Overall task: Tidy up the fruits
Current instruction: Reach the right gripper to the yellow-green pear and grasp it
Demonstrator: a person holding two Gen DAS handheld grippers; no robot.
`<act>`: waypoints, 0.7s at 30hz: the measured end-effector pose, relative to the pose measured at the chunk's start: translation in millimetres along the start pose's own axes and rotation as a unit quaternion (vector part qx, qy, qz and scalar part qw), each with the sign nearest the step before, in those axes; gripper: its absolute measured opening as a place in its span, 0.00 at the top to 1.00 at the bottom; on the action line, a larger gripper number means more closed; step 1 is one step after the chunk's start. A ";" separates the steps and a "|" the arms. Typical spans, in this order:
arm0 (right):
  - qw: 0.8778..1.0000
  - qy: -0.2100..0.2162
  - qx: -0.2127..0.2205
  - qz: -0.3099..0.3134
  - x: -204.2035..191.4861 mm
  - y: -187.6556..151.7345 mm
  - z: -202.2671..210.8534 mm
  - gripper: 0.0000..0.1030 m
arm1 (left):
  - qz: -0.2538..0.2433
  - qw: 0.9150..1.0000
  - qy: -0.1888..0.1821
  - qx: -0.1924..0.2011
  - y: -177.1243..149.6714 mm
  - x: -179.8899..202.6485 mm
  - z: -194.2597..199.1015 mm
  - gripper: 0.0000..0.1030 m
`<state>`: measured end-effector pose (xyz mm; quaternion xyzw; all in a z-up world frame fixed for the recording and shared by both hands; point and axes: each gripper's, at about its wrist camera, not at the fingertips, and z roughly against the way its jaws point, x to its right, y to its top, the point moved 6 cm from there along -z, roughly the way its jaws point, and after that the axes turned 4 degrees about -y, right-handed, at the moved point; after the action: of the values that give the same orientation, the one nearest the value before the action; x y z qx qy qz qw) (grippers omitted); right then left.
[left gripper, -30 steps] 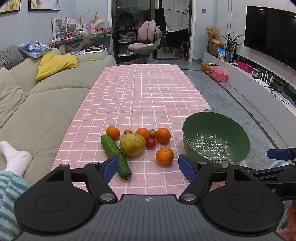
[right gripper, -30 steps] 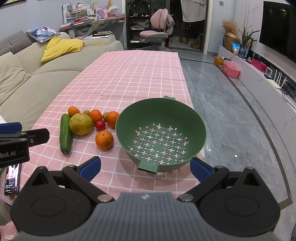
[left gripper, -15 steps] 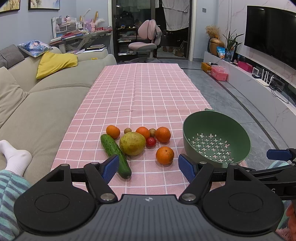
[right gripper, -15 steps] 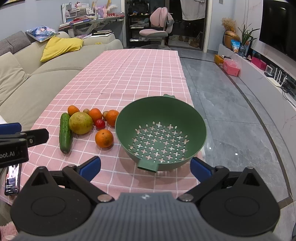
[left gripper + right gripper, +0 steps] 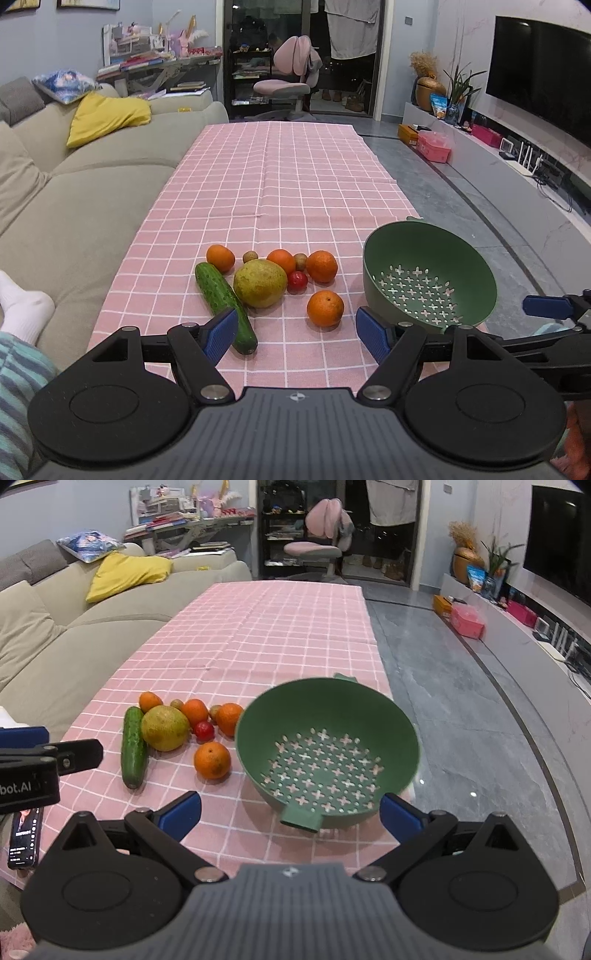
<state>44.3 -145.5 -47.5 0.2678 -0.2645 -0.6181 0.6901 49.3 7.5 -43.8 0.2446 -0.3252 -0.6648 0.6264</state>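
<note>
A heap of produce lies on the pink checked tablecloth [image 5: 280,192]: a cucumber [image 5: 225,301], a large yellow-green fruit [image 5: 260,282], several oranges with the nearest orange [image 5: 325,308] apart, a small red fruit [image 5: 297,280] and two small brown ones. An empty green colander [image 5: 430,280] stands to their right at the table's edge. My left gripper [image 5: 297,334] is open, just short of the cucumber and the nearest orange. In the right wrist view my right gripper [image 5: 290,812] is open in front of the colander [image 5: 327,751], near its handle.
A beige sofa [image 5: 74,192] with a yellow cushion runs along the table's left side. A person's socked foot [image 5: 22,304] rests on it. A phone [image 5: 24,836] shows at the lower left of the right wrist view. Grey floor [image 5: 461,709] lies to the right.
Both grippers have risen and eased forward slightly, so the fruit and colander sit a little lower and closer in view. Nothing on the table has moved.
</note>
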 end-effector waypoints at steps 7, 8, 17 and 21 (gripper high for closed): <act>0.998 0.026 0.042 0.041 -16.5 12.3 -2.9 0.04 | 0.013 1.000 0.005 -0.002 3.1 -11.4 -4.9 0.17; 0.997 0.028 0.048 0.049 -19.2 14.7 -3.7 0.04 | 0.013 1.000 0.008 -0.003 4.3 -13.6 -5.9 0.17; 0.988 0.062 0.077 0.117 -52.7 38.5 -22.2 0.06 | 0.059 0.998 0.003 -0.020 11.5 -45.6 -25.6 0.25; 0.984 0.080 0.066 0.143 -68.5 45.9 -40.9 0.15 | 0.075 0.997 0.006 -0.026 14.2 -62.0 -37.7 0.26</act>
<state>98.8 -71.4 -47.2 0.3207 -0.2838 -0.4712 0.7711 92.3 64.2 -63.6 0.2071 -0.3219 -0.6230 0.6822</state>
